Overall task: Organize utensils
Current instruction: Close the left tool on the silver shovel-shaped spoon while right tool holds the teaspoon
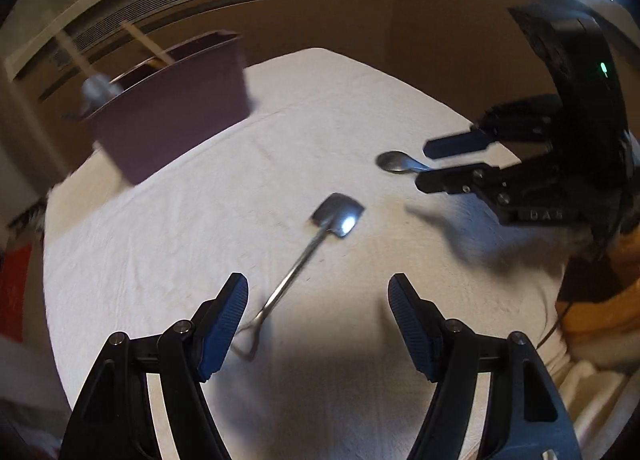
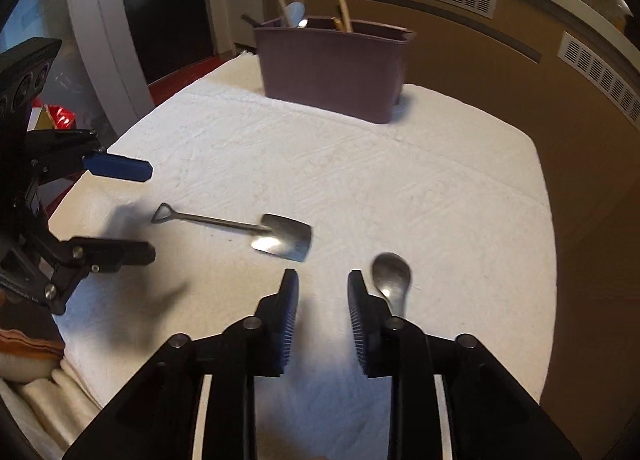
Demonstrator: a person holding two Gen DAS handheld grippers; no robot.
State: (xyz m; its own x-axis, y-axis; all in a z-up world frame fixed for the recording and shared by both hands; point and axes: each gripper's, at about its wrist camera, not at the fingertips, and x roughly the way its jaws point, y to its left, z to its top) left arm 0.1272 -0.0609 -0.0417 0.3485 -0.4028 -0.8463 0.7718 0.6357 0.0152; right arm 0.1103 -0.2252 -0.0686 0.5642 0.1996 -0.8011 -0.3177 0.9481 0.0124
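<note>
Our left tongs stand wide and empty above the shovel-shaped spoon; we should straddle its thin shaft squarely. Our right tongs, narrow and empty, have the round spoon just outside their right finger; we re-centre, then carry to the purple caddy.

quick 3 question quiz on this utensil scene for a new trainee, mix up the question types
1. True or false: the shovel-shaped spoon lies flat on the white cloth, held by neither gripper.
2. Multiple choice: where is the round spoon? A) standing in the purple holder B) lying beside the outer side of a finger of the right gripper C) clamped in the left gripper
3. Fill in: wooden handles stick up out of the ____ holder at the far end of the cloth.

Key:
1. True
2. B; no spoon lies between its fingers.
3. Purple
</note>
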